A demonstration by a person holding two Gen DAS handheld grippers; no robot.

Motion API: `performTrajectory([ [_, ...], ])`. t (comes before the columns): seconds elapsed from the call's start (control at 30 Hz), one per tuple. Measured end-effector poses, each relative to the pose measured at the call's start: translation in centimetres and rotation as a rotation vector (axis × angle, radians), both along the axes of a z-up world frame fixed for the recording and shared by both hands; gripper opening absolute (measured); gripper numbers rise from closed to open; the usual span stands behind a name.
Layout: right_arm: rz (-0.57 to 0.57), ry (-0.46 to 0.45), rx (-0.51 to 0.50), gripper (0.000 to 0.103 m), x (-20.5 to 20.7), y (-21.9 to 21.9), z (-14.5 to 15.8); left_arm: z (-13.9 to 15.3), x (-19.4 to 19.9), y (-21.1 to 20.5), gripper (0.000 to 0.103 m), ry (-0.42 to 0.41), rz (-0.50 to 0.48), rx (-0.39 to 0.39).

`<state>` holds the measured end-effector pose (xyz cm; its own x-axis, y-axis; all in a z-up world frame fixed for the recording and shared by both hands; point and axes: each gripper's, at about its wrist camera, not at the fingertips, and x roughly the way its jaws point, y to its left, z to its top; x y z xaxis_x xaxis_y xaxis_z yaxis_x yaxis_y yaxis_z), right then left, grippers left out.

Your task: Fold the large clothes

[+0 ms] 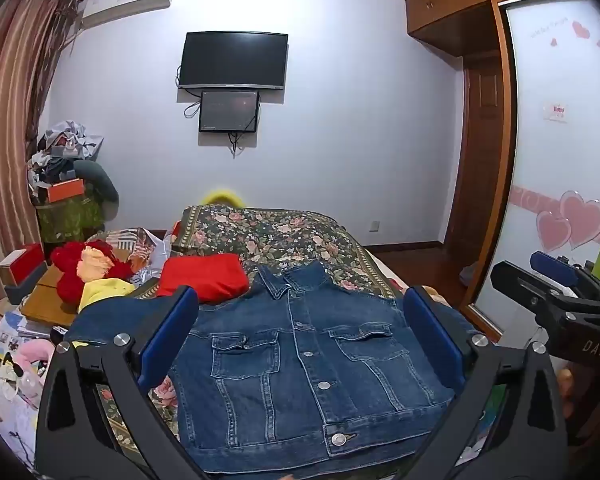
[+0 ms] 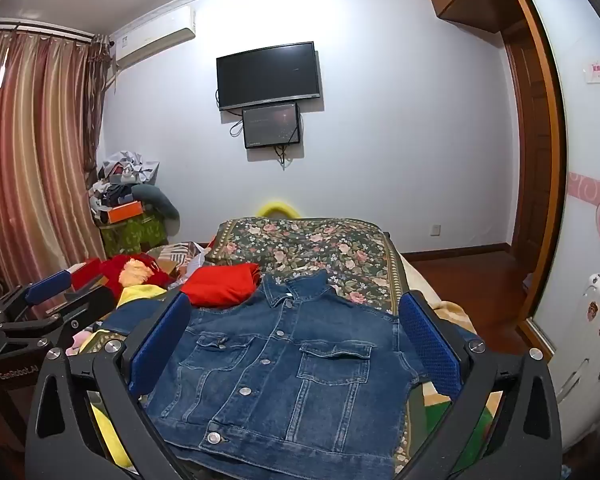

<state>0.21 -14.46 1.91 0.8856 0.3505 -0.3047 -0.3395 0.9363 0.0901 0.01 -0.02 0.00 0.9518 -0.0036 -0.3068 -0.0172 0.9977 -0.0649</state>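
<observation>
Now both grippers, left gripper point(image 1: 300, 336) and right gripper point(image 2: 296, 344), hover spread above the denim jacket point(image 1: 300, 368).

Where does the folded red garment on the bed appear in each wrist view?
Left wrist view: the folded red garment lies left of centre, just left of the blue denim jacket's collar.
Right wrist view: the red garment again sits left of centre, beside the jacket's collar.
Shared landmark: the black wall-mounted television.
</observation>
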Motion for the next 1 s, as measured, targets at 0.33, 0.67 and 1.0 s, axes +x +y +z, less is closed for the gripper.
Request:
performTrajectory([
  [0.33,0.001,0.001,0.001,0.103,0.0,0.2,-0.1,-0.1,0.3,-0.8,0.103,0.011,-0.006,0.017],
  [0.67,0.003,0.002,0.003,0.103,0.1,0.4,0.1,-0.3,0.2,0.1,0.103,0.006,-0.008,-0.008],
  [1.0,0.006,0.003,0.001,0.103,0.0,0.6,-0.1,-0.2,0.1,0.2,0.103,0.004,-0.004,-0.008],
])
